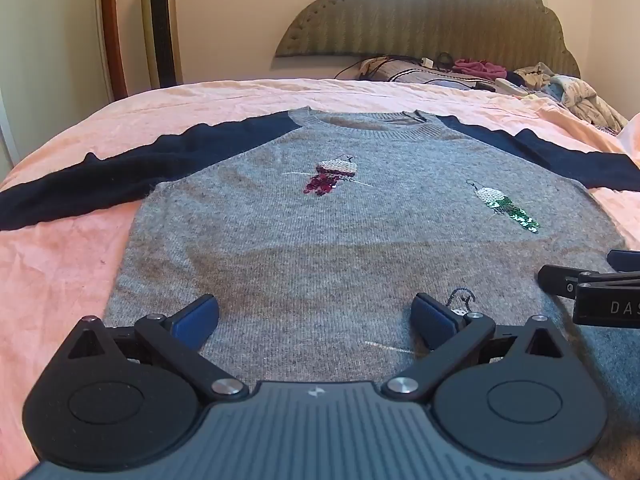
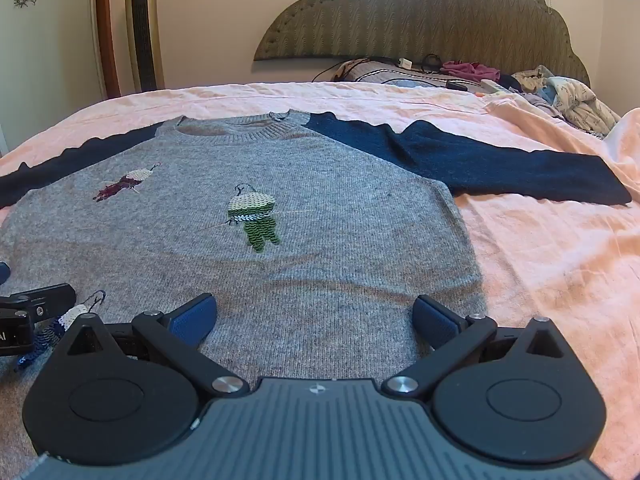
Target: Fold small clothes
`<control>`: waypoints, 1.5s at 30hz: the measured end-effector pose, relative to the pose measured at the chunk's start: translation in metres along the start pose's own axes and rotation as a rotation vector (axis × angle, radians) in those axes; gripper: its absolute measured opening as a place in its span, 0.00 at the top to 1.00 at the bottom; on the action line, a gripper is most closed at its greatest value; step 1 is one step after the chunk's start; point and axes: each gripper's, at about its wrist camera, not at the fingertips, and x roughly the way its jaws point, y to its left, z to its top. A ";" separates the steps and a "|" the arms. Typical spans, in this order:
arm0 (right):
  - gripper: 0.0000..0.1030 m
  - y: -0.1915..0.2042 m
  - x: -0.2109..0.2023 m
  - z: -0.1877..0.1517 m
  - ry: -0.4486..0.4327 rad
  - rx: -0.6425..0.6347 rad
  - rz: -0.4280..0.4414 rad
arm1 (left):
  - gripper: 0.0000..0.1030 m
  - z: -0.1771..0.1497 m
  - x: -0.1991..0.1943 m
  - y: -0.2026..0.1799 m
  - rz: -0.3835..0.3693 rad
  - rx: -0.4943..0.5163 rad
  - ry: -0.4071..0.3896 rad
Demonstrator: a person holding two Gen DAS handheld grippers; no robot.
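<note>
1. Pink bedsheet (image 1: 60,264) fills the scene, stretched across a bed with a green scalloped headboard (image 1: 432,20) at the far end and a tall gold tower heater (image 1: 160,24) standing against the wall on the left.
2. Flat on that sheet lies the grey sweater (image 1: 320,240), front up, collar toward the headboard, both navy sleeves (image 2: 480,160) spread out to the sides.
3. Sequin birds sparkle on the chest: a red one (image 1: 332,178) near the collar and a green one (image 2: 256,220) lower on the body.
4. Left gripper (image 1: 316,316) hangs over the sweater's lower part, its blue pads (image 1: 196,320) spread wide with only knit fabric showing between them, nothing pinched.
5. Right gripper (image 2: 316,316) sits just beside it over the hem on the other side, jaws equally wide apart, and it grips nothing.
6. Up by the headboard, a pile of loose clothes (image 2: 568,96) and some cables clutter the pillow area.
</note>
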 end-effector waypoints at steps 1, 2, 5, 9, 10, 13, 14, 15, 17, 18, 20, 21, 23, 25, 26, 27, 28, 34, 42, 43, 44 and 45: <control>0.00 0.000 0.000 0.000 0.000 0.000 0.000 | 0.00 0.000 0.000 0.000 0.000 0.000 0.000; 0.00 0.000 0.000 0.000 0.000 0.000 0.000 | 0.00 0.000 0.000 0.000 0.000 0.000 0.000; 0.00 0.000 0.000 0.000 0.000 0.001 0.000 | 0.00 0.000 0.000 0.000 0.000 -0.001 0.000; 0.00 0.000 0.000 0.000 -0.002 0.003 -0.003 | 0.00 0.000 0.000 0.000 -0.001 -0.001 -0.001; 0.00 0.000 0.000 -0.001 -0.002 0.003 -0.004 | 0.00 0.000 0.000 0.000 -0.003 -0.004 -0.002; 0.00 0.001 0.000 -0.002 -0.002 0.005 -0.007 | 0.00 0.000 0.000 0.003 -0.014 -0.019 -0.007; 0.00 0.000 0.001 0.000 -0.001 0.005 -0.003 | 0.00 0.001 -0.002 0.005 -0.017 -0.023 -0.009; 0.00 0.000 0.001 0.000 -0.002 0.006 -0.004 | 0.00 0.001 -0.001 0.006 -0.018 -0.025 -0.009; 0.00 0.000 0.001 0.001 -0.002 0.006 -0.004 | 0.00 0.000 -0.003 0.008 -0.021 -0.029 -0.011; 0.00 0.000 0.001 0.001 -0.002 0.006 -0.003 | 0.00 0.000 -0.002 0.007 -0.022 -0.031 -0.011; 0.00 -0.001 0.001 0.001 -0.002 0.009 -0.001 | 0.00 0.000 -0.003 0.008 -0.025 -0.035 -0.012; 0.00 -0.001 0.001 0.001 -0.003 0.009 -0.001 | 0.00 0.000 -0.003 0.008 -0.026 -0.037 -0.014; 0.00 -0.002 0.001 0.000 -0.005 0.015 -0.001 | 0.00 0.001 -0.003 0.009 -0.030 -0.045 -0.017; 0.00 -0.002 0.002 0.000 -0.005 0.016 -0.004 | 0.00 0.001 -0.003 0.010 -0.033 -0.050 -0.019; 0.00 -0.003 0.002 0.001 -0.005 0.016 -0.005 | 0.00 0.001 -0.003 0.011 -0.035 -0.053 -0.019; 0.00 -0.002 0.002 0.000 -0.005 0.015 -0.007 | 0.00 0.001 -0.003 0.011 -0.037 -0.055 -0.020; 0.00 -0.002 0.002 0.000 -0.005 0.015 -0.008 | 0.00 0.001 -0.003 0.012 -0.039 -0.058 -0.022; 0.00 -0.001 0.002 0.000 -0.005 0.015 -0.008 | 0.00 0.000 -0.004 0.013 -0.039 -0.069 -0.027; 0.00 -0.001 0.002 0.000 -0.005 0.015 -0.008 | 0.00 0.000 -0.004 0.012 -0.036 -0.066 -0.026; 0.00 -0.001 0.002 0.000 -0.005 0.015 -0.008 | 0.00 0.000 -0.004 0.011 -0.033 -0.064 -0.026; 0.00 -0.001 0.002 0.000 -0.005 0.015 -0.009 | 0.00 0.000 -0.004 0.011 -0.029 -0.063 -0.025; 0.00 -0.001 0.002 0.000 -0.005 0.015 -0.009 | 0.00 0.000 -0.004 0.010 -0.022 -0.060 -0.024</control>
